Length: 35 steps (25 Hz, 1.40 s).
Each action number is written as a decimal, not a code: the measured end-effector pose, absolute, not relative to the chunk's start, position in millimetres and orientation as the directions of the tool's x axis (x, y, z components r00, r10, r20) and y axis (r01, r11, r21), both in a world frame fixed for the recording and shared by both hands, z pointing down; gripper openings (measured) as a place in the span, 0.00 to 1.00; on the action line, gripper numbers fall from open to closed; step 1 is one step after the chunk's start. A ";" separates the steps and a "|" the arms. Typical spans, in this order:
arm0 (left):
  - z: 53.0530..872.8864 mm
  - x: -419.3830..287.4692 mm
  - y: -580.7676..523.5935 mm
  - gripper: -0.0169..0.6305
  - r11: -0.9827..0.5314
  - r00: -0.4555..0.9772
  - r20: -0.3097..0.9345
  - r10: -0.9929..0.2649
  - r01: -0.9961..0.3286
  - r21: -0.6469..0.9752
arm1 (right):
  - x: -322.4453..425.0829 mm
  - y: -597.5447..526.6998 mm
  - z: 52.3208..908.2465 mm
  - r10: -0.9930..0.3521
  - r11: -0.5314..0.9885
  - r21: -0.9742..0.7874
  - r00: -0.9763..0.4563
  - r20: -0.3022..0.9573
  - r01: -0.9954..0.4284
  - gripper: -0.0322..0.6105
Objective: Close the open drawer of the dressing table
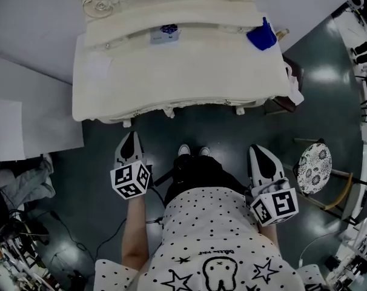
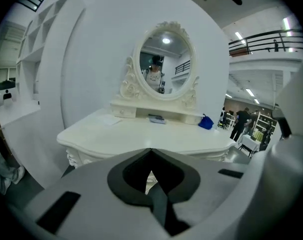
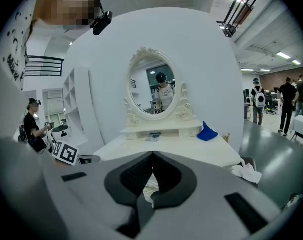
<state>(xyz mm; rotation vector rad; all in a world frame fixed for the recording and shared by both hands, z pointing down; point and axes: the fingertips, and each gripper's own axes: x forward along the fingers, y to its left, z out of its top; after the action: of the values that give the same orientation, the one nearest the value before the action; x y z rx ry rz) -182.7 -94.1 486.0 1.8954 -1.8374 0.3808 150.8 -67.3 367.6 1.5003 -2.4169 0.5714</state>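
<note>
Holds the left gripper (image 1: 130, 143) low in front of the left leg, jaws pressed together at the tips and clamping nothing (only a hollow behind the tips shows as a gap). Holds the right gripper (image 1: 260, 155) the same way by the right leg: tips meeting, empty. Points both noses toward the dressing table (image 1: 171, 80), short of it and touching no part of it.

Stands square to that table, with white shoes (image 1: 192, 151) near its carved front edge on the dark floor (image 1: 220, 129). Looks across the white top to a raised shelf (image 2: 179, 115) at the back, under an oval mirror (image 2: 164, 66). Finds a small blue-and-white item (image 1: 165, 34) on that shelf, and a blue cloth (image 1: 262, 36) at its right end.

Makes out a small drawer (image 2: 122, 112) with a knob at the shelf's left end, its front looking flush. Cannot tell from any view which drawer stands open. Notes only a brownish part (image 1: 280, 105) jutting at the table's right front corner, with a white cloth (image 1: 294, 90) draped over it. Has a round stool (image 1: 314, 168) with a patterned seat off to the right, apart from the table.
</note>
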 end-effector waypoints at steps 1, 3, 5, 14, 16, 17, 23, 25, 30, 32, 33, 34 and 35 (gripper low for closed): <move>474.9 -179.6 -91.9 0.04 0.002 0.062 0.486 -0.872 -0.992 0.129 | 151.5 -65.6 367.3 -0.801 0.402 -0.204 -0.451 0.393 -0.893 0.06; 453.3 -172.8 -86.5 0.04 -0.010 0.055 0.445 -0.894 -0.995 0.104 | 152.5 -62.2 366.8 -0.794 0.424 -0.204 -0.471 0.385 -0.882 0.06; 432.9 -166.1 -79.7 0.04 -0.008 0.045 0.404 -0.914 -0.996 0.092 | 154.3 -59.9 365.5 -0.786 0.449 -0.202 -0.492 0.374 -0.870 0.06; 349.3 -129.8 -46.5 0.04 -0.008 0.027 0.231 -0.973 -0.997 0.080 | 156.1 -57.0 354.1 -0.768 0.524 -0.197 -0.560 0.311 -0.829 0.06; 334.0 -118.5 -37.9 0.04 -0.015 0.030 0.194 -0.981 -0.997 0.079 | 154.8 -57.5 351.6 -0.764 0.538 -0.197 -0.573 0.297 -0.820 0.06; 327.9 -112.2 -33.4 0.04 -0.019 0.033 0.178 -0.983 -0.996 0.084 | 154.1 -57.8 350.3 -0.761 0.545 -0.197 -0.580 0.291 -0.815 0.06; 304.7 -78.5 -6.5 0.04 -0.046 0.060 0.128 -0.990 -0.993 0.109 | 151.6 -53.3 345.5 -0.740 0.584 -0.198 -0.617 0.268 -0.787 0.06; 303.8 -70.3 0.0 0.04 -0.057 0.071 0.125 -0.990 -0.992 0.111 | 150.8 -51.9 343.6 -0.737 0.593 -0.199 -0.625 0.256 -0.780 0.06; 313.9 -58.0 8.4 0.04 -0.070 0.087 0.134 -0.987 -0.990 0.124 | 148.6 -50.1 340.0 -0.734 0.609 -0.195 -0.639 0.231 -0.769 0.06; 314.0 -56.2 10.1 0.04 -0.075 0.091 0.135 -0.987 -0.990 0.121 | 146.6 -47.7 339.2 -0.729 0.616 -0.194 -0.645 0.228 -0.764 0.06; 313.0 -56.1 10.3 0.04 -0.076 0.092 0.135 -0.987 -0.990 0.120 | 145.5 -46.8 338.8 -0.727 0.619 -0.193 -0.648 0.227 -0.761 0.06; 312.1 -56.1 10.1 0.04 -0.077 0.093 0.133 -0.987 -0.990 0.120 | 144.6 -46.2 338.6 -0.724 0.622 -0.191 -0.651 0.227 -0.759 0.06; 311.6 -56.0 9.4 0.04 -0.078 0.094 0.132 -0.987 -0.989 0.122 | 144.1 -46.1 338.7 -0.723 0.624 -0.190 -0.652 0.229 -0.758 0.06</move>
<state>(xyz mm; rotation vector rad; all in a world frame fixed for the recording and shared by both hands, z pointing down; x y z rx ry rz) -56.0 9.4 311.6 2.1833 -2.0010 0.0227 144.1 -46.1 338.7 1.2431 -2.7122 0.4085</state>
